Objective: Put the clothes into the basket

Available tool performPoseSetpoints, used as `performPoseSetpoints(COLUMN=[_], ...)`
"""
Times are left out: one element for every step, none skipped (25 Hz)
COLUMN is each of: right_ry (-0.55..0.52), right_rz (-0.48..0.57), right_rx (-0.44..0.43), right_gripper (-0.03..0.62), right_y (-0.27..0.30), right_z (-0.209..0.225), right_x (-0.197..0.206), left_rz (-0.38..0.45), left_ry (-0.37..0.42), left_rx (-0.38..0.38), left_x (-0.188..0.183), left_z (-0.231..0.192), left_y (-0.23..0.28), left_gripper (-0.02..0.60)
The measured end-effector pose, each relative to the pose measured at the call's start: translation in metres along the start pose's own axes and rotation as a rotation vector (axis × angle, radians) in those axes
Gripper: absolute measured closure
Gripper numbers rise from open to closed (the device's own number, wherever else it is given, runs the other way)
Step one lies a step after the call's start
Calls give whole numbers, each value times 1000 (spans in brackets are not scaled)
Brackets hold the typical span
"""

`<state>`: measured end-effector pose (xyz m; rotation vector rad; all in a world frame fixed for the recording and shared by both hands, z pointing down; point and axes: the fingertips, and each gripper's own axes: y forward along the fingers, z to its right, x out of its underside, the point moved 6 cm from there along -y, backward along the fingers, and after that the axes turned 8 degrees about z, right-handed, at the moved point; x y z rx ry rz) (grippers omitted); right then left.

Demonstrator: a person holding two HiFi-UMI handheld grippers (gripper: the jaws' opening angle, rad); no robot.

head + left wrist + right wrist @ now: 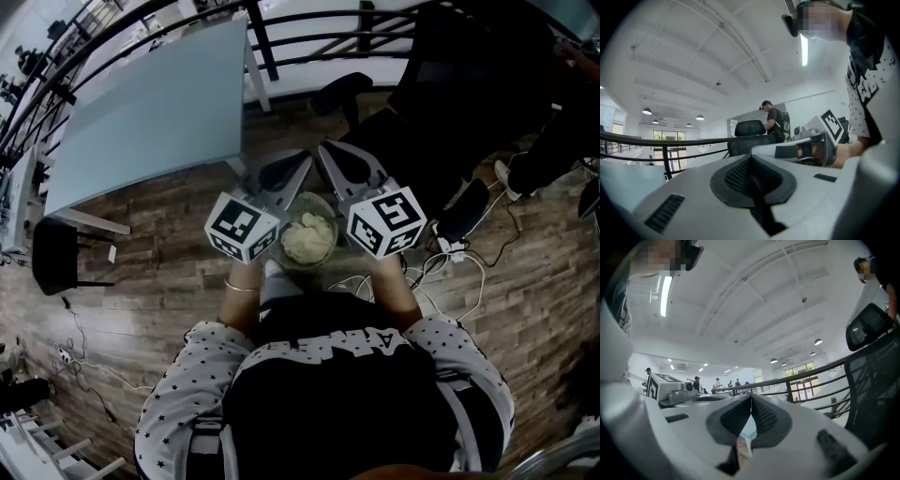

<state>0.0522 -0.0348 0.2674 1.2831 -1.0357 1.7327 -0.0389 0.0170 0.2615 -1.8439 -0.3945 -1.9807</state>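
Observation:
In the head view a round basket [322, 199] stands on the wooden floor just in front of the person, with cream-coloured clothes [308, 240] bunched inside it. Both grippers are held level above it, their tips angled toward each other. My left gripper [302, 157] is shut with nothing between its jaws; in the left gripper view [751, 158] its pads meet against the ceiling and railing. My right gripper [324, 147] is also shut and empty, its pads pressed together in the right gripper view [751, 399]. Each gripper shows in the other's view: the right gripper [806, 146], the left gripper [670, 388].
A blue-grey table [150, 112] stands at the upper left with a black chair [54, 255] beside it. A black railing [309, 37] runs along the top. A black office chair [450, 75] and another person's legs are at the upper right. Cables and a power strip [452, 247] lie right of the basket.

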Motion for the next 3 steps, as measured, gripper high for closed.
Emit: performPoseSetpoints(right_ry=[0, 1, 1], right_rz=[0, -1, -1], right_rx=[0, -1, -1], right_gripper=[567, 568, 568], right_y=[0, 0, 0], right_z=[0, 1, 1], right_x=[0, -1, -1], left_rz=[4, 9, 14], left_ry=[-5, -10, -16], left_rx=[2, 4, 6], left_x=[-1, -2, -2], left_z=[0, 0, -1], left_y=[1, 1, 2], left_gripper=[566, 566, 566])
